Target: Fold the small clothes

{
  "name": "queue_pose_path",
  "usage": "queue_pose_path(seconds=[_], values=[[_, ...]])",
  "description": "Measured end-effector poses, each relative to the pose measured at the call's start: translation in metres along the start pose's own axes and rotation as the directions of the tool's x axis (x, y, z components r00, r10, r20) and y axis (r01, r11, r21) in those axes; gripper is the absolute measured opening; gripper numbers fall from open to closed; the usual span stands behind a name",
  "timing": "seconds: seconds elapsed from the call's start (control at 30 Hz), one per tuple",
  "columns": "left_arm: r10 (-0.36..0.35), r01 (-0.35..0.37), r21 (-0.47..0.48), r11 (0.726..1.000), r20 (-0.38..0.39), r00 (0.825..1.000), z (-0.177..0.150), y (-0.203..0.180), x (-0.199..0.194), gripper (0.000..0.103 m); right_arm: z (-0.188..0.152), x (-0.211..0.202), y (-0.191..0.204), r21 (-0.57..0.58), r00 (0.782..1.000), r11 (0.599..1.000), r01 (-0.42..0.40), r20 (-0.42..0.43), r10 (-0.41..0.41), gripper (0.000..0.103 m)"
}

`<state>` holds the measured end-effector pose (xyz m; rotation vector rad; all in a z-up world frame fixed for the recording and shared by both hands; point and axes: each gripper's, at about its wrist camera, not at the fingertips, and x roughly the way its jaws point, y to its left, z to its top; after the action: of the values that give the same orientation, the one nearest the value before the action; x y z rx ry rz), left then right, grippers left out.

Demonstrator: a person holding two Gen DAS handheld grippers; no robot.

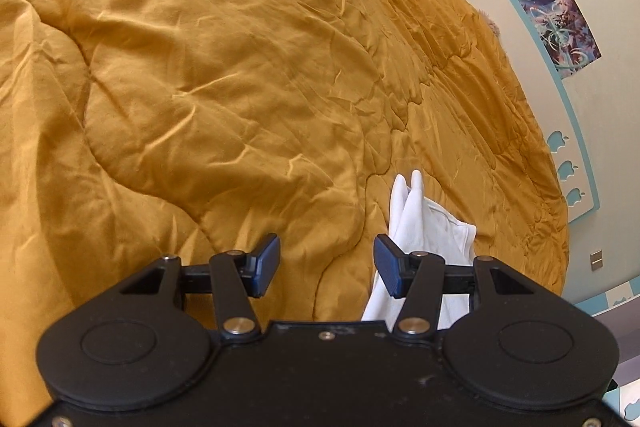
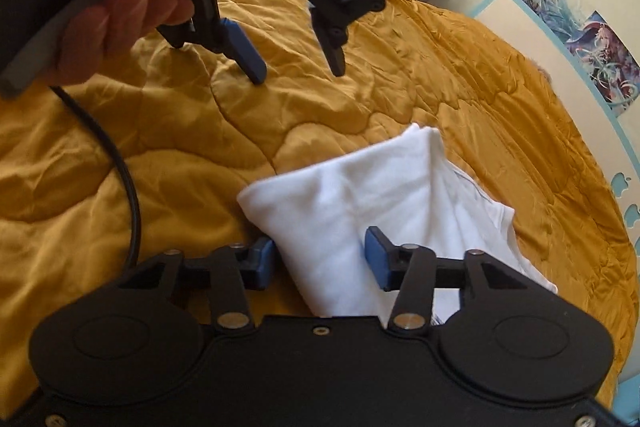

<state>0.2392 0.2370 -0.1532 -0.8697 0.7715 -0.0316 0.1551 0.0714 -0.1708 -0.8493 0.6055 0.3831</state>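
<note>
Right wrist view: right gripper (image 2: 320, 261) straddles the bunched white garment (image 2: 360, 195), unclamped; left gripper (image 2: 298, 63) wide, empty. Next: clamp, then fold.

Left gripper (image 2: 298, 69) held far left, tilted downward, jaws spread wide, nothing gripped; handle wrapped by person's hand (image 2: 120, 3). Right gripper (image 2: 320, 259) kept near, angled down, jaws parted, white cloth lying between fingers, pads not seen pressing.
</note>
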Motion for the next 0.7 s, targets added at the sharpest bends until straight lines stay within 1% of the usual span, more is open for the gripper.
queue_pose_path(seconds=[0.1,0.27,0.37,0.43,0.5,0.57,0.63,0.7], values=[[0.004,-0.003,0.011,1.000,-0.015,1.000,0.000,0.001,0.003,0.055,0.005,0.006,0.006,-0.034,1.000,0.999,0.024,0.017,-0.024,0.043],[-0.001,0.002,0.037,0.999,-0.026,1.000,0.001,-0.001,0.006,0.055,0.003,0.003,0.012,-0.039,0.998,0.998,0.042,0.046,-0.040,0.034],[-0.003,0.005,0.064,0.998,-0.033,0.999,0.000,-0.006,0.009,0.055,0.000,0.000,0.013,-0.018,0.996,0.999,0.048,0.070,-0.047,0.029],[-0.006,0.008,0.074,0.997,-0.039,0.999,0.000,-0.007,0.012,0.055,-0.002,-0.001,0.011,0.009,0.996,0.999,0.035,0.077,-0.036,0.024],[-0.011,0.014,0.085,0.996,-0.042,0.999,-0.001,-0.009,0.013,0.055,-0.004,-0.003,0.008,0.041,0.995,0.999,0.026,0.095,-0.030,0.020],[-0.048,0.052,0.076,0.996,-0.049,0.998,0.002,-0.012,0.020,0.055,-0.006,-0.004,0.006,0.072,0.995,0.997,0.010,0.103,-0.017,0.019],[-0.107,0.114,0.099,0.989,-0.072,0.992,0.011,-0.021,0.035,0.055,-0.008,-0.004,0.004,0.080,0.994,0.997,-0.001,0.110,-0.008,0.018],[-0.108,0.120,0.153,0.981,-0.087,0.990,0.022,-0.034,0.054,0.055,-0.010,-0.006,0.003,0.103,0.993,0.995,-0.017,0.118,0.004,0.018]])
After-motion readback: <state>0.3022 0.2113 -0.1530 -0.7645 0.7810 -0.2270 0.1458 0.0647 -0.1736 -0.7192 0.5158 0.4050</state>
